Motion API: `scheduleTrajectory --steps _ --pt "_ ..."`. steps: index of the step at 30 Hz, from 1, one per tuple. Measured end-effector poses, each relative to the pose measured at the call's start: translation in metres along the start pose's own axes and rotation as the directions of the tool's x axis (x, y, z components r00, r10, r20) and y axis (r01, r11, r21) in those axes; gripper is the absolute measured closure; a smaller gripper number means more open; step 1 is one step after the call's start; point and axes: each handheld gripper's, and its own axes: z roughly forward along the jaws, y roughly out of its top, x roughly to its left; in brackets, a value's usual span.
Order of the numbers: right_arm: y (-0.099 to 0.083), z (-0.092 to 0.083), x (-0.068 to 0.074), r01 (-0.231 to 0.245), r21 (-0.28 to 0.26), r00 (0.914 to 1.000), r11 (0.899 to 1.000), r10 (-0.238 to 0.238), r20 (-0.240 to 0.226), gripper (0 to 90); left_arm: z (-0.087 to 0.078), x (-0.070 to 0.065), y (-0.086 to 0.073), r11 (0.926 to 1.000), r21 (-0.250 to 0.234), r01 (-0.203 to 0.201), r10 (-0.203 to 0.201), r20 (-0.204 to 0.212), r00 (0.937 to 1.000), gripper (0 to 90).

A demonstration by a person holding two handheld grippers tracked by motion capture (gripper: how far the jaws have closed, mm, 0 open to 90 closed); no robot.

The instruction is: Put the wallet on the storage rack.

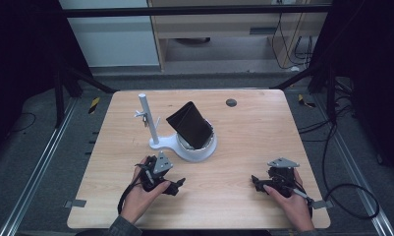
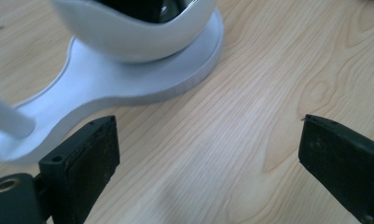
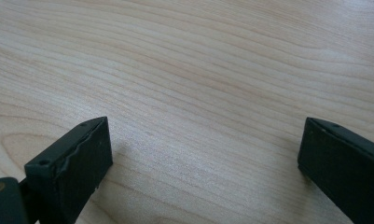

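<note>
Pale wooden tabletop (image 1: pixel 234 147) carries a white plastic stand with a bowl-shaped cup (image 1: pixel 197 145) holding a black folded wallet (image 1: pixel 189 125) — just ahead of the left gripper (image 1: pixel 177 184), jaws spread wide. Well apart, right gripper (image 1: pixel 256 183) rests — jaws equally wide, empty.

grippers: 2 (left (image 1: pixel 177 184), right (image 1: pixel 256 183)) | stand (image 1: pixel 160 142): 1 | bowl (image 1: pixel 202 147): 1 | wallet (image 1: pixel 189 125): 1 | table (image 1: pixel 243 137): 1
</note>
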Motion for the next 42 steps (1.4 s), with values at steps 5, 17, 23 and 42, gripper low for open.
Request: scheduleTrajectory --steps 5,17,23,42 --pt "0.0 0.0 0.0 0.001 0.0 1.0 1.0 -0.001 0.0 3.2 -0.006 0.013 -0.024 0.998 0.042 0.047 -0.045 -0.039 0.9982 5.5" --pt "0.0 0.0 0.0 -0.001 0.0 1.0 1.0 0.001 -0.001 3.2 -0.019 0.039 -0.056 0.9856 0.088 0.144 -0.133 -0.122 0.9836 5.4" --pt "0.0 0.0 0.0 0.005 -0.002 1.0 1.0 -0.005 -0.001 3.2 -0.018 0.057 -0.068 0.9743 0.135 0.181 -0.155 -0.178 0.9717 5.4" --pt "0.0 0.0 0.0 0.007 -0.002 1.0 1.0 -0.007 -0.004 3.0 -0.016 0.095 -0.089 0.9483 0.097 0.302 -0.278 -0.206 0.9382 3.4"
